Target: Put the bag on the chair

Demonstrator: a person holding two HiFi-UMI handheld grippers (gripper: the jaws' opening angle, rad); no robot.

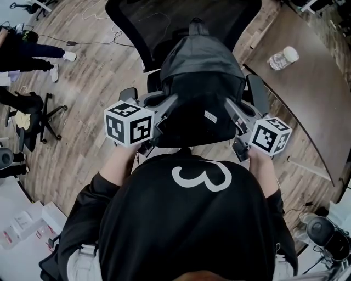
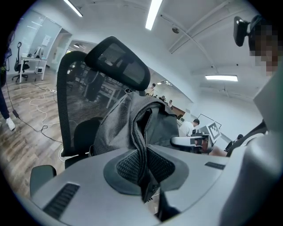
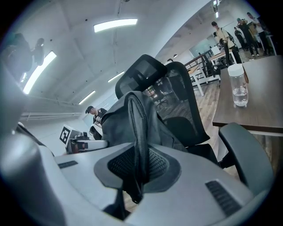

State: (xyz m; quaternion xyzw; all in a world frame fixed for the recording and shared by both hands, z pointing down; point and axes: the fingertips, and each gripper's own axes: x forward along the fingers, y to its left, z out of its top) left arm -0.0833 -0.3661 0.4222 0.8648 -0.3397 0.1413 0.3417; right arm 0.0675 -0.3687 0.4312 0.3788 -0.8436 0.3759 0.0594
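wood-plank flooring [image 1: 82, 93] in grey-brown tones covers an open office lit by white ceiling strip lights [image 2: 154, 13]. in the head view, one curved brown table [image 1: 315, 88] stands at the right with one clear water bottle [image 1: 283, 57] on it. two office chairs show: one black mesh chair [image 1: 181, 19] straight ahead, and a second chair [image 1: 38, 118] well apart at the left edge, near a standing person's legs [image 1: 33, 55]. a few more people [image 3: 230, 26] appear far off in the right gripper view, too small to count surely.

one dark grey bag [image 1: 203, 82] hangs between two grippers, in front of the black mesh chair's backrest and over its seat. it may be touching the seat, but the bag itself hides that. the left gripper [image 2: 143, 176] has its jaws nearly together, pinching a zipped fold of the bag that runs up from between the pads. the right gripper [image 3: 136, 170] likewise has its jaws closed on a dark fold of the bag. the bag's body sits just beyond both pairs of jaws, with one gripper at each side.
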